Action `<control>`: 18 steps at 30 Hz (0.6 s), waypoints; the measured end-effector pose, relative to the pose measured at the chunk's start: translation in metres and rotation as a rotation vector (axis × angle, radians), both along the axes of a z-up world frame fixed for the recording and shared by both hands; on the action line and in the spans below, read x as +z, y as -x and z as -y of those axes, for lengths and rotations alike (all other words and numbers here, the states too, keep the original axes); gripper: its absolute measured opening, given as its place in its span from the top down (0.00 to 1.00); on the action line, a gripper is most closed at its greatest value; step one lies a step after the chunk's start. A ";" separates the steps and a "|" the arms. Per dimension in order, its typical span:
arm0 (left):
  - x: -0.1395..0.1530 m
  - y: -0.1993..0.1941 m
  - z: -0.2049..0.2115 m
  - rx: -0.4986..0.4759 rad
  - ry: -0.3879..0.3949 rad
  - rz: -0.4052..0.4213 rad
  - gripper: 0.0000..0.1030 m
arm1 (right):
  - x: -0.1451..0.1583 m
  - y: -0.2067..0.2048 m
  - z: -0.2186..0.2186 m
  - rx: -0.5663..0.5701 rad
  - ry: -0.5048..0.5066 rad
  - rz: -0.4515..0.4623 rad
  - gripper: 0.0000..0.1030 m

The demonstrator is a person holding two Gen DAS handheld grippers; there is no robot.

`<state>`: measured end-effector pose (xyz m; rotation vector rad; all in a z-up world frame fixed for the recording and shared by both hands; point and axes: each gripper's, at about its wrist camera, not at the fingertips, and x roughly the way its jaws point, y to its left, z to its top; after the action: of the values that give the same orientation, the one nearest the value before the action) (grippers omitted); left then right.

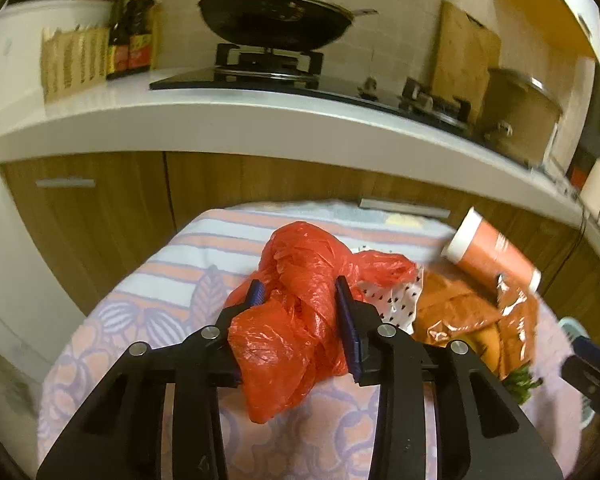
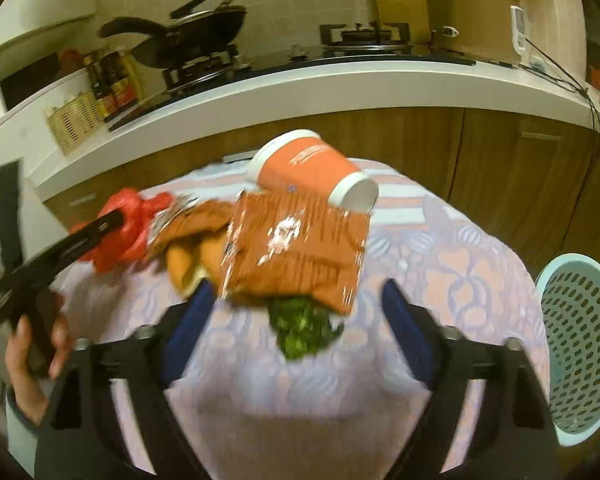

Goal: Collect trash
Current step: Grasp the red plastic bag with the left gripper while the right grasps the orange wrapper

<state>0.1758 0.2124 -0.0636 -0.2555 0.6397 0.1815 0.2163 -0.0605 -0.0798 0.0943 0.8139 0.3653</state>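
The left gripper (image 1: 300, 292) has its jaws pinching the red bag (image 1: 296, 320), a crumpled knot of thin plastic lying on the cloth (image 1: 148, 304) at the left of the pile. The right gripper (image 2: 296, 304) hangs over the near side of the pile with its jaws spread wide and nothing between them. The rest of the trash sits in one heap mid-cloth: an orange wrapper (image 2: 296, 248), a tipped cup (image 2: 312, 164) leaning on its far edge, some peel (image 2: 188, 260) to the wrapper's left and greens (image 2: 304, 328) poking out from under it. The basket (image 2: 580, 344) stands off the right edge, well apart from the bag.

What worries me is the bag's loose tail. It runs right toward the spotted paper (image 1: 392, 300) and the wrapper, and I cannot tell whether it lies under them. If it does, lifting could drag that paper along or tug the heap, and the cup, propped as it is, looks ready to roll off the far side. Thin film also slips: the pinch seems to hold a fold rather than the bulk, so a quick swing across to the basket could shed it halfway. The open right jaws hover close to the wrapper, and a careless dip there could shove the greens off the near edge.
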 end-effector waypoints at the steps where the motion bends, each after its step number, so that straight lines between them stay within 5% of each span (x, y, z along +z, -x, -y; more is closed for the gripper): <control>1: 0.001 0.002 -0.002 0.003 0.010 0.010 0.67 | -0.004 -0.010 -0.002 -0.012 -0.010 -0.018 0.12; 9: 0.017 0.017 -0.007 0.015 0.049 0.108 0.68 | -0.036 -0.053 -0.013 -0.037 -0.078 -0.153 0.10; 13: 0.017 0.018 -0.010 0.020 0.072 0.114 0.67 | -0.038 -0.053 -0.020 -0.029 -0.065 -0.122 0.11; 18: 0.019 0.020 -0.004 0.017 0.052 0.123 0.67 | -0.034 -0.045 -0.025 0.003 -0.037 -0.080 0.30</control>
<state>0.1563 0.2168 -0.0446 -0.3201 0.5204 0.1644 0.2615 -0.0351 -0.1134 0.1426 0.8866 0.3811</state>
